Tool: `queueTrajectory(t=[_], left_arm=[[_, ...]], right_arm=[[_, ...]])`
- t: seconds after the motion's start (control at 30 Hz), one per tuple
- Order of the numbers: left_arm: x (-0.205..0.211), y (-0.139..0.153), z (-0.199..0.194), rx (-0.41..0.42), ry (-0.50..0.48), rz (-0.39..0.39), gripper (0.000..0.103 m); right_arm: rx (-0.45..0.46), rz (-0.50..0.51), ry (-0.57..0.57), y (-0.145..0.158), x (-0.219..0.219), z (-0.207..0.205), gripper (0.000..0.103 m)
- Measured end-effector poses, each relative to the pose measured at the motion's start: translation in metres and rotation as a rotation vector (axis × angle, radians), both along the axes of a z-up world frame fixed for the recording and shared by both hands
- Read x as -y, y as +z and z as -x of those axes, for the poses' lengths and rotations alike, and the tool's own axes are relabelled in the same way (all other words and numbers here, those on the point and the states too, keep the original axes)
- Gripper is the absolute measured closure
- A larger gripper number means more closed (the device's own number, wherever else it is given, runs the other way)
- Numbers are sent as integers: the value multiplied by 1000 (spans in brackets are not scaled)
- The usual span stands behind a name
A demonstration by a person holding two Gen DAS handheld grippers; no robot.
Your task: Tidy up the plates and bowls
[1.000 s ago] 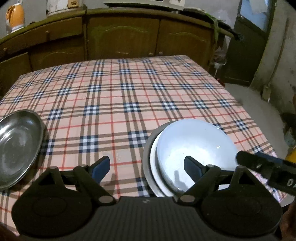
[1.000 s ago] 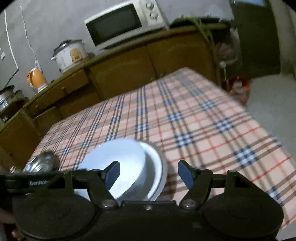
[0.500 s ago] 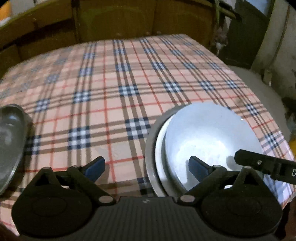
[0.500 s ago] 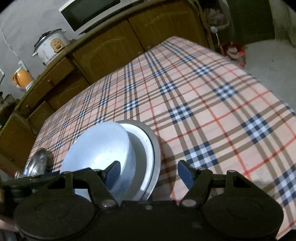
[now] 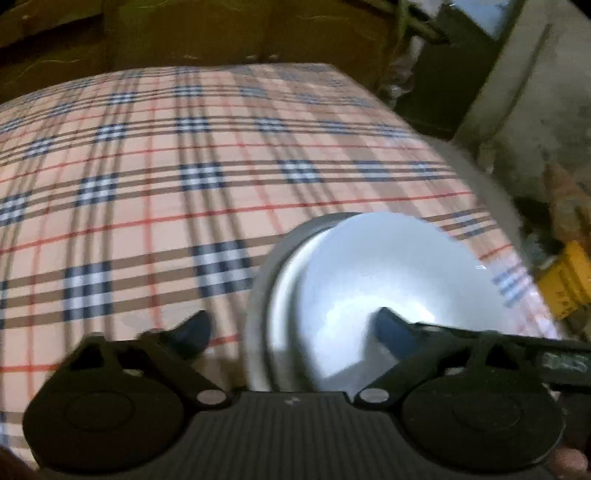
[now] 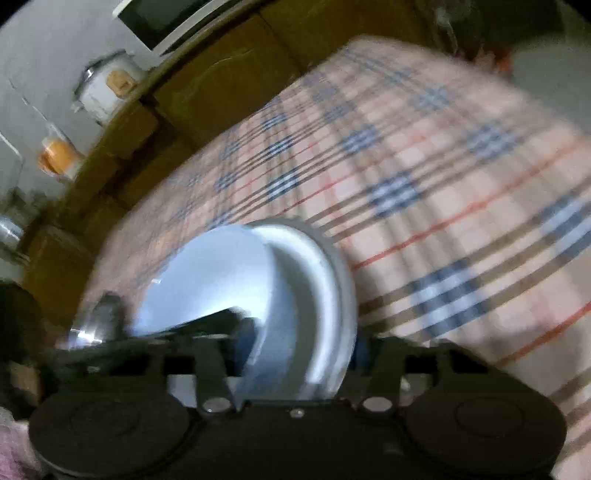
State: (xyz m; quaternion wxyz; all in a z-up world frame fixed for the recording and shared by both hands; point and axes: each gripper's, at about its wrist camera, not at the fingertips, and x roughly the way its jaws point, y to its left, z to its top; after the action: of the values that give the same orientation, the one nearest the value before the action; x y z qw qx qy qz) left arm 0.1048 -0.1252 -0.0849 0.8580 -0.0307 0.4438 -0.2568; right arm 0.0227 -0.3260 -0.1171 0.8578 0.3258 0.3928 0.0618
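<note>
Centrally, round glossy white bowl (image 5: 399, 273) nested in round grey plate (image 5: 258, 295), plaid tablecloth (image 5: 147, 166).

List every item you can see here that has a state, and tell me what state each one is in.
White bowl: upright, nested in the plate.
Metal plate: flat on the plaid tablecloth, under the bowl.
Left gripper: closing, fingers astride the dishes' rim, contact unclear.
Right gripper: closing, fingers astride the rim, contact blurred.
Microwave: door shut.
Rice cooker: lid on.
</note>
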Motion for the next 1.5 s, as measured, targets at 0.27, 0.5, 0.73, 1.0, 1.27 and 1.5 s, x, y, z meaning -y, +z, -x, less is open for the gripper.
queueTrajectory(t=[0.27,0.5,0.73,1.0,1.27,1.5], left_arm=[[3,5,7,-6,18,36,37],[0,19,13,43,20,38,38],[10,53,21,102,8,31,38],[18,92,40,189,-8,51,38],[22,121,62,252,-15,59,38],[18,135,77,287,-5,61,38]], right_arm=[[21,45,-4,3,-4,1,50],[62,52,-9,11,-3,8,50],[114,54,-38,38,4,22,50],[187,76,-56,82,14,40,50],[248,84,-70,114,18,62,50],[283,89,-64,131,16,77,50]])
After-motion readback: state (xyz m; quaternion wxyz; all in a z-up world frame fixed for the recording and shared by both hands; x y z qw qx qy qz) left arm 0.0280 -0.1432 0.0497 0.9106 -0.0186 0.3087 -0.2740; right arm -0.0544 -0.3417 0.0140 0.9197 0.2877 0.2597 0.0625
